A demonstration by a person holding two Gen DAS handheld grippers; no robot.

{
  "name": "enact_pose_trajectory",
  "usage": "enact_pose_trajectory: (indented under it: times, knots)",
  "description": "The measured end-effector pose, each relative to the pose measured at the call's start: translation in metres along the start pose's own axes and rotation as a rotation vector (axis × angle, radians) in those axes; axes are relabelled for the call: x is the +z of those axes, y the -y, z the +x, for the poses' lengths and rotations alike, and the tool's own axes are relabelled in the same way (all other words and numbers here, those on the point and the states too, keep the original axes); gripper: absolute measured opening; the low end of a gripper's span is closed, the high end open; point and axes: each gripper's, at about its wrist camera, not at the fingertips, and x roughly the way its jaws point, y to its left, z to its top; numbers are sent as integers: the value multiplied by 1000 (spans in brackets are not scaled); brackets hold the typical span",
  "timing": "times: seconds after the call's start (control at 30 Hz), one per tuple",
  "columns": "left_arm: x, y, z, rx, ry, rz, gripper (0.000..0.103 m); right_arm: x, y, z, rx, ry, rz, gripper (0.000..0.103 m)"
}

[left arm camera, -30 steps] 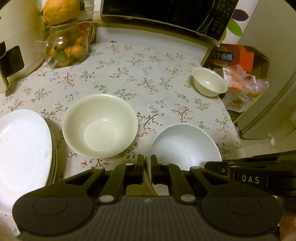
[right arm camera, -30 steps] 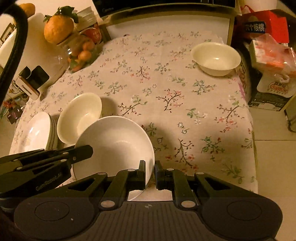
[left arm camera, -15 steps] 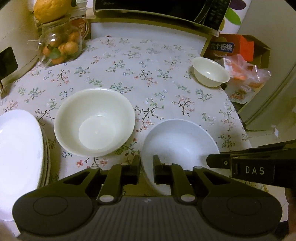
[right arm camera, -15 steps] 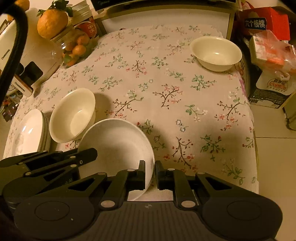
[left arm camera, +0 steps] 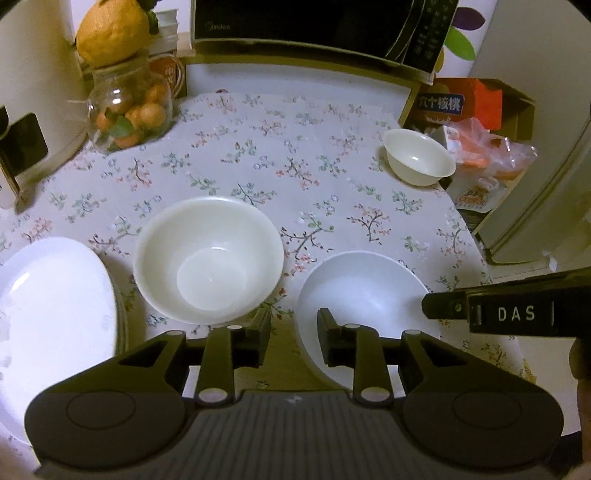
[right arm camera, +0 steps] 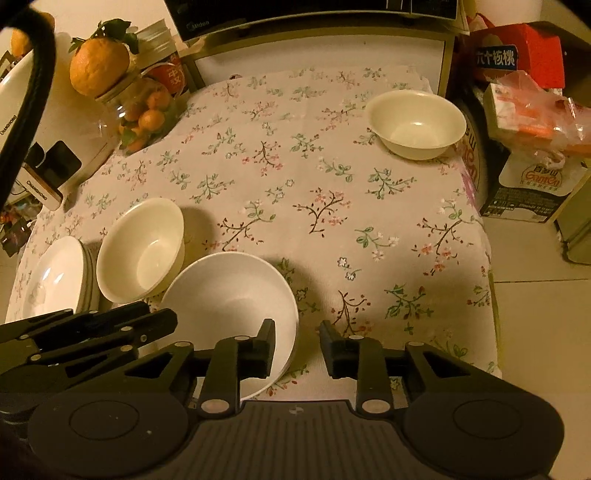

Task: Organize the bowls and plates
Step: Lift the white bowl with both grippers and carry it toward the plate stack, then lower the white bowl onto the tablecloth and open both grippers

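A white bowl rests on the floral tablecloth at the near edge. My left gripper is open, its jaws astride the bowl's left rim. My right gripper is open, its jaws astride the bowl's right rim. A cream bowl stands just left of it. A stack of white plates lies at the far left. A small cream bowl sits at the far right corner.
A glass jar of small oranges with a large citrus on top stands at the back left. A microwave is at the back. A white appliance is on the left. Boxes and bags sit beyond the right table edge.
Both grippers have opened; a second ago each was shut on the white bowl's rim. The bowl now rests on the cloth, released.
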Motion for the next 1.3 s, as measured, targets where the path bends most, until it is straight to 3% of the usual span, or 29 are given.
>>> enact_pose_trajectory:
  times: [0.2, 0.5, 0.67, 0.77, 1.3]
  knots:
    - [4, -4, -16, -1, 35, 3, 31, 2, 0, -11, -24, 47, -13, 34]
    - [13, -15, -38, 40, 122, -19, 45, 6, -5, -23, 28, 108, 2, 42]
    - [16, -23, -44, 75, 150, -39, 61, 7, -11, -32, 69, 160, 6, 47]
    - [16, -27, -48, 101, 157, -47, 71, 8, -15, -34, 78, 178, 7, 49]
    - [19, -47, -56, 187, 154, -63, 90, 16, -43, -35, 84, 231, -21, 58]
